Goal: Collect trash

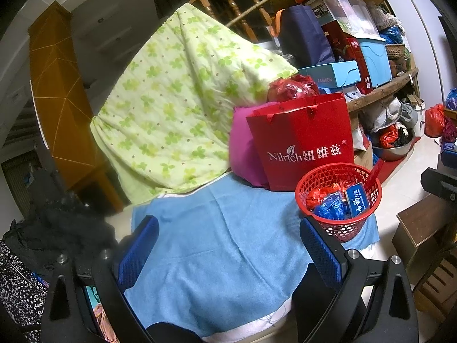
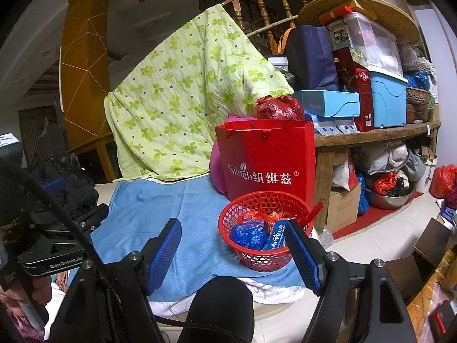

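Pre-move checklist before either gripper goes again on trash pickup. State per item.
1. Left gripper open and empty: ok, nothing between the fingers.
2. Right gripper open and empty: ok.
3. Red basket upright on the blue towel: ok.
4. Trash in basket: ok, blue crumpled bag, red wrapper and blue packet inside.
5. Loose trash left on the towel: cannot tell; none visible, but the grippers hide part of it.
6. Basket clearance: not ok, it sits close against the red paper bag and near the towel's edge.
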The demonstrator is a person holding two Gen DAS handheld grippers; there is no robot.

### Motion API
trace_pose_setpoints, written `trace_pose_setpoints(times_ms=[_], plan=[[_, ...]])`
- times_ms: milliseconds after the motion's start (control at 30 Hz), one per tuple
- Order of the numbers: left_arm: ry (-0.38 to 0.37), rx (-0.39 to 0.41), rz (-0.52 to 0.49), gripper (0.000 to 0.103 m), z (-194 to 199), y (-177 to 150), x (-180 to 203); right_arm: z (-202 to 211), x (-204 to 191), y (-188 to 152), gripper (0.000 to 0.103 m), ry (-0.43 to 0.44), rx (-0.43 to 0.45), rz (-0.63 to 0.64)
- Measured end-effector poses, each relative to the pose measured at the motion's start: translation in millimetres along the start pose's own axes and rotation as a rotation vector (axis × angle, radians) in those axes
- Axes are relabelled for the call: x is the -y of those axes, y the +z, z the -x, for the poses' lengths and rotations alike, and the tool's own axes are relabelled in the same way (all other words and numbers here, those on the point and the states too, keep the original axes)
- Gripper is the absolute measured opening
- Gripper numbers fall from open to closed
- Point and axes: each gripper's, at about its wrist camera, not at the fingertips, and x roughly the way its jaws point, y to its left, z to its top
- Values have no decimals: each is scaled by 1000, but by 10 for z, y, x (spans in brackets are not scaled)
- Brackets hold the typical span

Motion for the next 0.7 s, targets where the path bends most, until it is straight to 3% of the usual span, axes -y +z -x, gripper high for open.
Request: trace_pose_setpoints(times_ms=[700], plan=[[-8,-7,-9,99,-21,-49,-14,0,6,-1,78,0,0,-1]])
